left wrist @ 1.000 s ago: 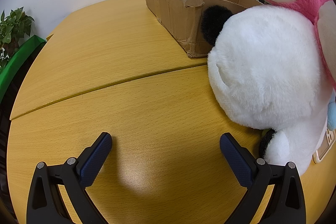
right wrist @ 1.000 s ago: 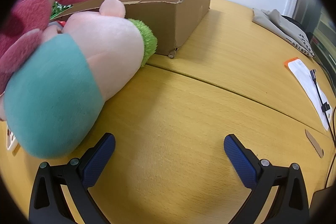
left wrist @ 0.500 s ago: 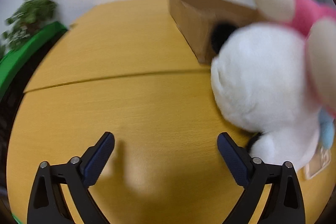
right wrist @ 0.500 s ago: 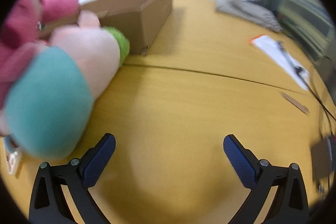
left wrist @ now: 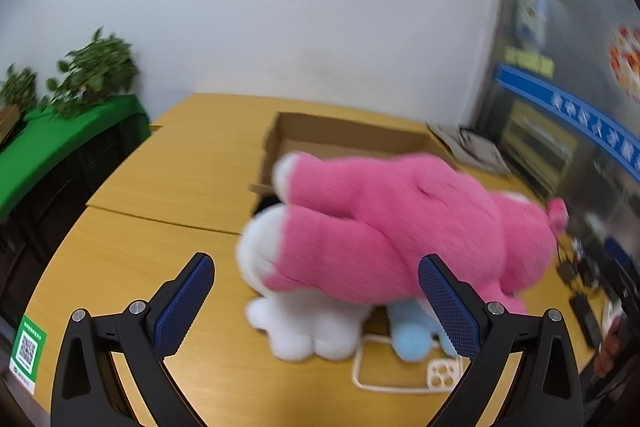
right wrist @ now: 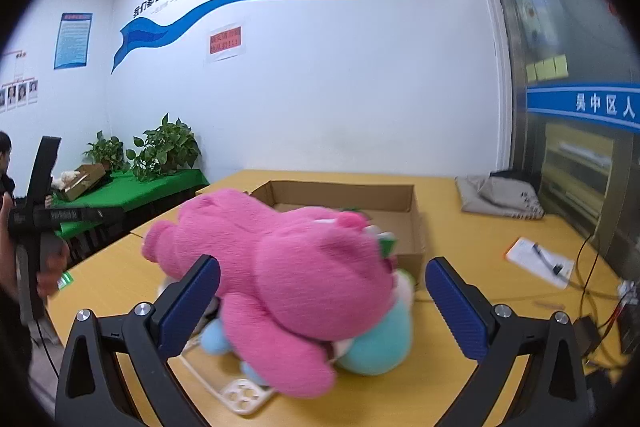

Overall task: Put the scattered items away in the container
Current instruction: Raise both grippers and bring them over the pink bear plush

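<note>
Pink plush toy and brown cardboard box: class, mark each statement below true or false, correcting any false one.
1. The pink plush toy lies on top of the other soft toys. True.
2. The pink plush toy is inside the brown cardboard box. False: it lies on the yellow wooden table, in front of the box.
3. Both grippers are open and hold nothing. True: left gripper, right gripper.
4. The white phone case stands upright in the box. False: it lies flat on the table beside the toys.
5. The cardboard box is open at the top. True.
</note>
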The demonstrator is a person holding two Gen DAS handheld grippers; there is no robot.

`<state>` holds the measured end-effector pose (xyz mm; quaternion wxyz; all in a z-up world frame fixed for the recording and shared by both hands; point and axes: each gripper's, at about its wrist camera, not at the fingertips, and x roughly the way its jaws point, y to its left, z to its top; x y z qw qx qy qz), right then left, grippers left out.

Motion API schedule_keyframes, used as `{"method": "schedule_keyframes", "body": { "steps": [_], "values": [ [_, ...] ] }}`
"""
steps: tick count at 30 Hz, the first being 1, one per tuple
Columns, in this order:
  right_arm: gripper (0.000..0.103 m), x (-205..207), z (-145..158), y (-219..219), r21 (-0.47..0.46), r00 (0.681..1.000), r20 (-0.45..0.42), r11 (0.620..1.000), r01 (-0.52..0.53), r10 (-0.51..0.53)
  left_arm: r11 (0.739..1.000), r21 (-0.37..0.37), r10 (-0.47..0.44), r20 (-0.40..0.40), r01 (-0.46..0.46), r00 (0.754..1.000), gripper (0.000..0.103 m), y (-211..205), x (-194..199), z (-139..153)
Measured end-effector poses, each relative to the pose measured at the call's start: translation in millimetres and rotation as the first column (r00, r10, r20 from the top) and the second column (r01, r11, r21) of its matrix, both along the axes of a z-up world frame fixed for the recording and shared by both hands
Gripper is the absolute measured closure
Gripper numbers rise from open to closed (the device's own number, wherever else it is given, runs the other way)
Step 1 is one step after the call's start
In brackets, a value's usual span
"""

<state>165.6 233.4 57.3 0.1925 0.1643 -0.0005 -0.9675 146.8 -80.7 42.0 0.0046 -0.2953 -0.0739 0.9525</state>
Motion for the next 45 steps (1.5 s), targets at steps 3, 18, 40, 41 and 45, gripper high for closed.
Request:
{"method": "schedule_keyframes", "body": {
  "steps": [3, 18, 40, 41, 45],
  "values": [
    [0.000, -2.7, -7.9, -13.1, 0.007, 0.995, 0.073, 0.998, 0.063, -0.064, 0.998, -0.024, -0.051, 0.003, 0.051, 0.999, 0.000, 31.7, 4.5, -1.6],
    [0.000, -11.7, -30.0, -7.8, 0.035, 0.967, 0.206, 0.988, 0.149, -0.152, 0.996, -0.008, -0.087, 0.054, 0.087, 0.995, 0.000, 53.1, 3.9, -12.2],
    [0.000, -44.4, -47.0, -13.4, 0.054, 0.953, 0.271, 0.991, 0.125, -0.135, 0.983, 0.005, -0.185, 0.013, 0.185, 0.983, 0.000, 61.6, -18.9, -16.4],
    [0.000, -45.2, -46.4, -13.2, 0.053, 0.954, 0.270, 0.991, 0.122, -0.132, 0.982, 0.005, -0.186, 0.010, 0.186, 0.982, 0.000, 61.5, -19.6, -15.7],
    [0.000, -47.3, -43.8, -12.3, 0.032, 0.957, 0.266, 0.994, 0.107, -0.111, 0.981, 0.003, -0.192, 0.011, 0.192, 0.981, 0.000, 60.0, -21.4, -15.0]
  ]
}}
